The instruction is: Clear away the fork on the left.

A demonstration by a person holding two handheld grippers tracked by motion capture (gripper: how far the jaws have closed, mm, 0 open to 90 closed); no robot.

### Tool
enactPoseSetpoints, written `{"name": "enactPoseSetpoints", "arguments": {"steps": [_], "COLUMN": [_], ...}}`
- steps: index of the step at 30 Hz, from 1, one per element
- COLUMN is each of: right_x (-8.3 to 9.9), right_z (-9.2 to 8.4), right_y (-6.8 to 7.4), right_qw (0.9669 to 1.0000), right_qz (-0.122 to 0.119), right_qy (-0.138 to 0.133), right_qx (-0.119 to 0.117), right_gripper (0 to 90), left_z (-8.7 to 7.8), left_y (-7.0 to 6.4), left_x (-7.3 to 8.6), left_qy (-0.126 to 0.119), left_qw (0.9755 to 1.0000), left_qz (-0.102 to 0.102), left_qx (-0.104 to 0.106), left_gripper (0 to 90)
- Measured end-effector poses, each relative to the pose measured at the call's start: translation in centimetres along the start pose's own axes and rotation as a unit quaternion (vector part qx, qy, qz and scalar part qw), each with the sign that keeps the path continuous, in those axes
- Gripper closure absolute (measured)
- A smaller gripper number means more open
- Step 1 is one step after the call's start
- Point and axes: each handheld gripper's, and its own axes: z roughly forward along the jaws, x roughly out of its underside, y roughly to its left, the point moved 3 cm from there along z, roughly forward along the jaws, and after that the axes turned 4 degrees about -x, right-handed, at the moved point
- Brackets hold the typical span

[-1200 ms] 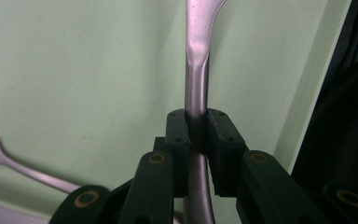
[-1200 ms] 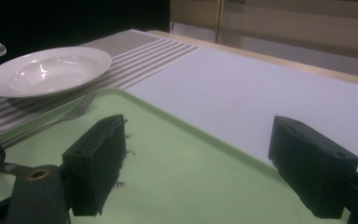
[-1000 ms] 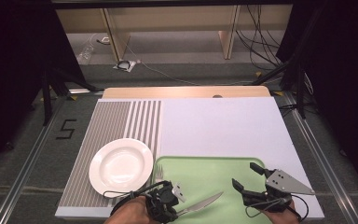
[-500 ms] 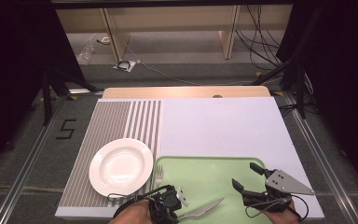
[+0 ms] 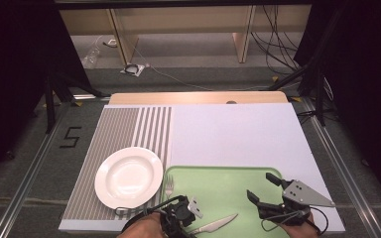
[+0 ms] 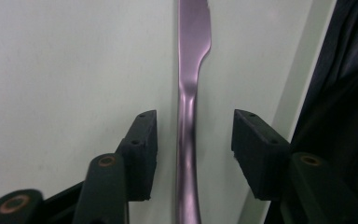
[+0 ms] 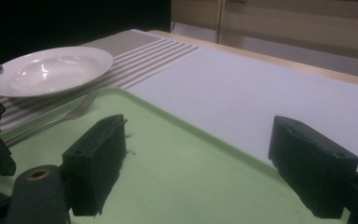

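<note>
- Left tool (image 5: pixel 191 225): at the near edge of the green tray (image 5: pixel 228 181), low over it. In the left gripper view its jaws stand moderately apart with the knife (image 6: pixel 191 93) running lengthwise between them; a gap shows on both sides of the handle, so the pads are not touching it.
- Knife: lies flat on the tray floor, handle between the left tool's jaws, blade pointing away to the right in the high view (image 5: pixel 213 226). It sits close to the tray's near rim.
- Right tool (image 5: pixel 263 188): jaws spread wide, holding nothing. It hovers over the near-right part of the tray, well apart from the knife. The right gripper view shows bare tray floor between its two pads (image 7: pixel 98 158).
- Fork (image 5: pixel 168 184): lies at the tray's left edge, tines toward the far side, just beside the plate.
- White plate (image 5: pixel 129 177): sits on the striped mat (image 5: pixel 129 129) to the left of the tray, rim very near the tray's left rim.
- Tray: centre and far half are bare; open room there.
- Tabletop (image 5: pixel 238 134): the white cover beyond the tray is clear to the far wooden edge (image 5: pixel 193 97).
- Tray's near rim lies close to the tabletop's near edge, leaving little margin on that side.
</note>
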Motion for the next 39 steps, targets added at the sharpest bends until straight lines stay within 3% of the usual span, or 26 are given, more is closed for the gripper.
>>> {"name": "enactPoseSetpoints", "arguments": {"steps": [2,7,14,20,25,39], "right_x": [0.0,0.0,0.0,0.0,0.0,0.0], "right_z": [0.0,0.0,0.0,0.0,0.0,0.0], "right_y": [0.0,0.0,0.0,0.0,0.0,0.0], "right_qw": [1.0000,1.0000,1.0000,1.0000,1.0000,1.0000], "right_qz": [-0.001,0.001,0.000,0.000,0.001,-0.001], "right_qy": [0.000,0.004,0.005,0.007,0.002,0.001], "right_qx": [0.000,0.001,0.002,0.002,0.001,0.001], "right_gripper": [19.7,19.7,19.7,19.8,19.8,19.8], "left_z": [0.0,0.0,0.9,1.3,1.6,1.6], "left_y": [-0.1,-0.4,-1.0,-1.1,-0.9,0.2], "left_x": [-0.2,-0.4,-0.5,-0.5,-0.4,0.0], "left_qy": [-0.012,-0.039,-0.036,-0.032,-0.028,-0.018], "left_qw": [0.9999,0.9992,0.9989,0.9989,0.9992,0.9990], "left_qz": [0.007,0.013,0.028,0.034,0.027,0.015], "left_qx": [-0.007,-0.005,-0.006,-0.009,-0.010,-0.039], "left_gripper": [51.0,68.3,86.6,89.2,89.2,89.4]}}
